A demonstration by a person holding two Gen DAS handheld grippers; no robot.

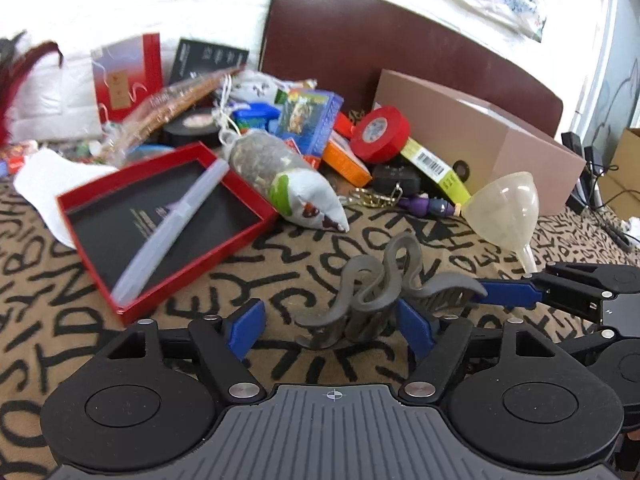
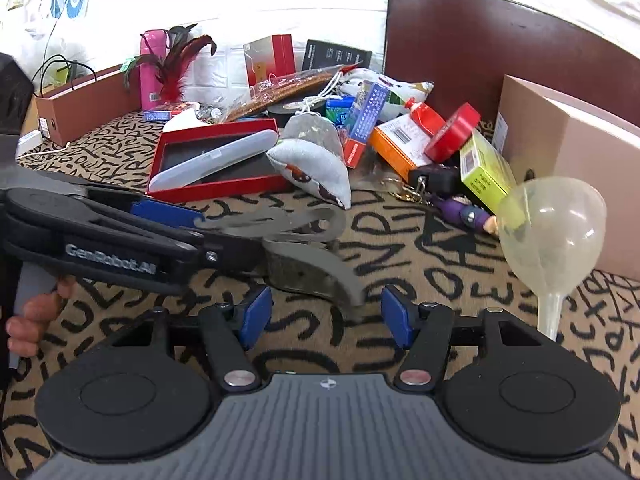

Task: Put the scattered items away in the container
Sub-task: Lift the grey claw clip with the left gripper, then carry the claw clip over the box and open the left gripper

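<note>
A grey wavy hair claw clip (image 1: 380, 288) lies on the patterned cloth, between the open fingers of my left gripper (image 1: 330, 326). It also shows in the right wrist view (image 2: 308, 256), just ahead of my open right gripper (image 2: 326, 316). The right gripper's blue finger (image 1: 508, 292) reaches in from the right and touches the clip's end. The red tray box (image 1: 160, 220) at the left holds a clear toothbrush case (image 1: 176, 228). The red tray also shows in the right wrist view (image 2: 212, 156).
A clear funnel (image 1: 504, 212) stands at the right by a tan cardboard box (image 1: 480, 132). A pile behind holds a grey pouch (image 1: 280, 176), red tape roll (image 1: 384, 132), card boxes, keys and a purple figure (image 1: 428, 204). A dark chair back (image 1: 380, 40) stands behind.
</note>
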